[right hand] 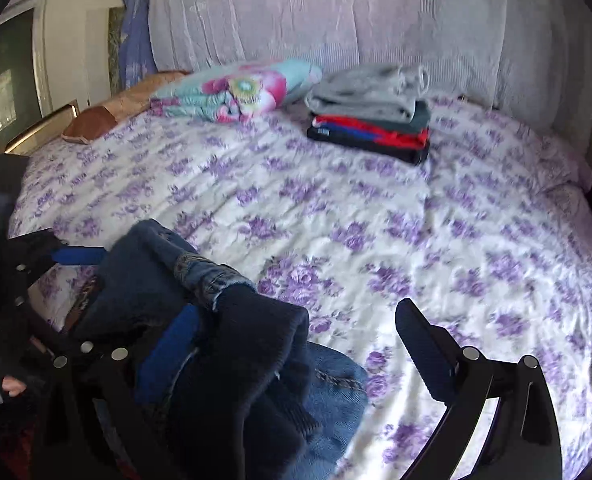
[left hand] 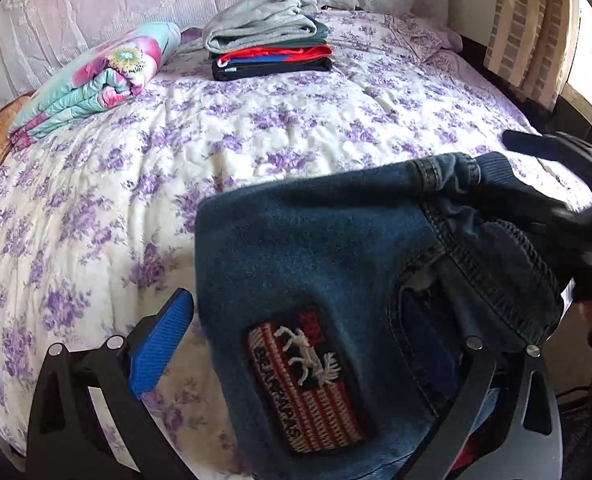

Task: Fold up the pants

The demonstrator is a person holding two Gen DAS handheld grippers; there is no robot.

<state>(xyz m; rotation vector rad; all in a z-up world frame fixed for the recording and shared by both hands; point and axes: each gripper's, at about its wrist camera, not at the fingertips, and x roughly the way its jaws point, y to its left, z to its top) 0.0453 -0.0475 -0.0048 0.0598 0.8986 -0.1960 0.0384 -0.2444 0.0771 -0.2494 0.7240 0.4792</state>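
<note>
Small blue denim pants [left hand: 336,248] with a striped horse patch [left hand: 304,380] hang bunched between both grippers at the near edge of the bed. In the left wrist view my left gripper [left hand: 324,344] stands open, the denim draped over its right finger; the blue-padded left finger [left hand: 160,340] is bare. The right gripper [left hand: 552,152] appears at the right by the waistband. In the right wrist view my right gripper [right hand: 296,344] is open; the pants [right hand: 236,344] lie over its left finger, the right finger [right hand: 428,344] is bare. The left gripper [right hand: 68,256] shows at the left.
A bed with a purple-flowered white cover [left hand: 176,160] fills both views. At the back lie a stack of folded clothes [left hand: 272,36], grey on top, and a folded floral quilt [left hand: 96,80]. A lace-covered headboard [right hand: 376,20] stands behind. The bed's edge is at the right.
</note>
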